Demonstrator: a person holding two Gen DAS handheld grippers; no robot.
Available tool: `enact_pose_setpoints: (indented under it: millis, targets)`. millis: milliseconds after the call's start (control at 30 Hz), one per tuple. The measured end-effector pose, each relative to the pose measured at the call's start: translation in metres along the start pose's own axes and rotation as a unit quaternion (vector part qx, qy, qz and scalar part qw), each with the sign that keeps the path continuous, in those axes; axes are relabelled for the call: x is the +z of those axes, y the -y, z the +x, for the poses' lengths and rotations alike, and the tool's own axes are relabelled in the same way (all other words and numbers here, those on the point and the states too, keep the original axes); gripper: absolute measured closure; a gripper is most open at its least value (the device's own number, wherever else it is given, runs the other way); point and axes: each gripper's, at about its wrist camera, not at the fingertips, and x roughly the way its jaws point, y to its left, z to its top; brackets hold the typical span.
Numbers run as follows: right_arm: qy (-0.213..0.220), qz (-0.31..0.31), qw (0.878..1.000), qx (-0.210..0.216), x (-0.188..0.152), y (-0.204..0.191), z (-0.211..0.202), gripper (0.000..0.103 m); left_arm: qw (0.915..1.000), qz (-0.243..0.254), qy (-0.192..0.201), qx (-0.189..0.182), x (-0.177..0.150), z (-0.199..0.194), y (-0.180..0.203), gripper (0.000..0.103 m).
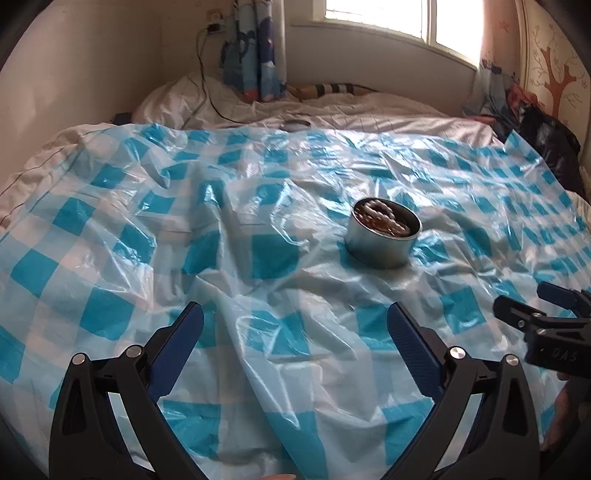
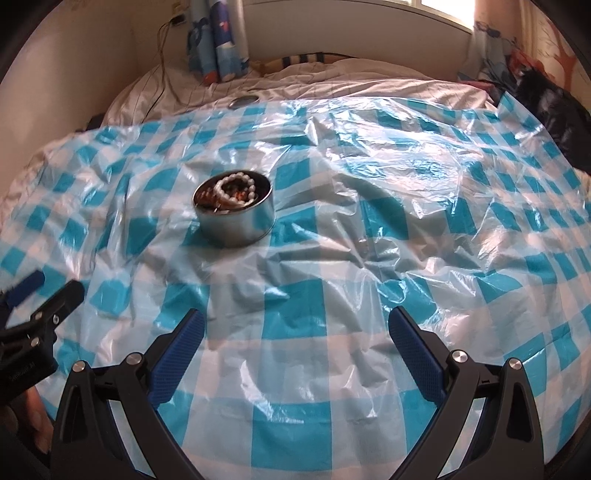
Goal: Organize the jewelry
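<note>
Crinkled blue-and-white checked plastic sheet (image 1: 258, 229) spread over a bed (image 1: 388, 110) with white bedding. Behind it, a blue patterned curtain (image 1: 255, 55) beside a bright window (image 1: 399, 18), with a black cable (image 1: 203, 74) trailing down from a wall socket (image 1: 212, 16). At far right, a black bag (image 1: 546, 136) below a tree wall sticker (image 1: 557, 77).

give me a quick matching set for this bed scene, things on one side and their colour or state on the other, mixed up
Things:
1. round tin
2. bead string
3. plastic sheet
4. right gripper

Descriptions:
a. blue and white checks
b. jaws open, holding nothing
c. silver metal, no lid on
d. white, coiled inside the tin

Pairs: 1-c, 2-d, 3-a, 4-b
</note>
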Motion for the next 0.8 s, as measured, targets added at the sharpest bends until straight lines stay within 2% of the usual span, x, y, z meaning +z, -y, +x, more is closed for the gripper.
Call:
enact_pose_setpoints:
  millis: [133,433,533,800]
  targets:
    - [0.006,0.004,1.0,0.001,0.002,-0.002,0.001,0.007,0.9996,-0.022,-0.015,-0.009,0.002,0.011,-0.007,0.008]
    - [0.028,-0.025,0.999,-0.021,-0.001,-0.008,0.017,0.007,0.9996,-0.016,-0.021,-0.008,0.001,0.022,0.0,0.008]
    - [0.003,-0.012,1.0,-0.022,-0.001,-0.001,0.03,0.007,0.9995,-0.013,-0.028,-0.003,0.001,0.029,0.002,0.008]
    - [0.006,-0.008,1.0,-0.021,0.0,0.006,0.032,0.007,0.9994,-0.002,-0.035,0.001,0.002,0.04,0.015,0.008]
